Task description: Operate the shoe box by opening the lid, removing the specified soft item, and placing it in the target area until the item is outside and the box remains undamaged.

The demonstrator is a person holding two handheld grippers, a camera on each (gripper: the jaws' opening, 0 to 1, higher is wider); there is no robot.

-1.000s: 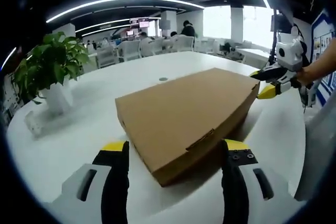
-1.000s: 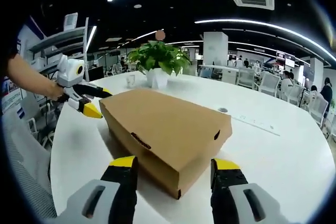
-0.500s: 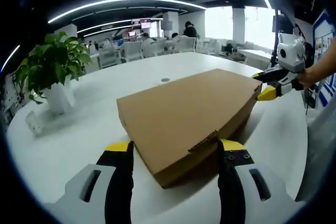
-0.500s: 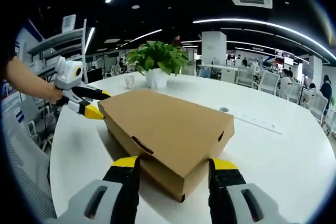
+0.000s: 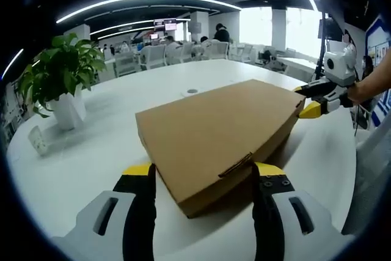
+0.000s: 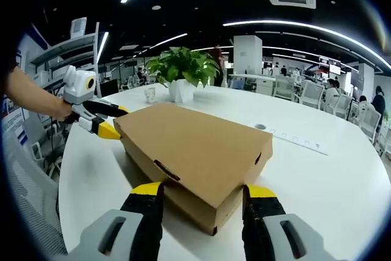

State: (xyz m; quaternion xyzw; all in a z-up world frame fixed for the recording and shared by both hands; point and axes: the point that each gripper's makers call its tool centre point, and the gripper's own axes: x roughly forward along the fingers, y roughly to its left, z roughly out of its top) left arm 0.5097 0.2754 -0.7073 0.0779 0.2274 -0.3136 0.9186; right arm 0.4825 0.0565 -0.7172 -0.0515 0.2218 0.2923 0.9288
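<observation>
Closed brown cardboard shoe box (image 5: 217, 136) lies flat on the round white table (image 5: 91, 157), lid down, between the two grippers. Left gripper view: left gripper (image 5: 201, 178) has yellow-tipped black jaws spread wide, one on each side of the near box corner, nothing clamped. Right gripper (image 5: 314, 99) sits at the far box corner, held by a bare forearm; its jaws straddle that corner, apart. This view also has a potted green plant in a white pot (image 5: 61, 84) to the left and a small grey disc (image 5: 190, 91) on the table beyond the box. Right gripper view adds a white paper cup (image 6: 149, 95) beside the plant and a long white strip (image 6: 299, 140) lying right of the box.
</observation>
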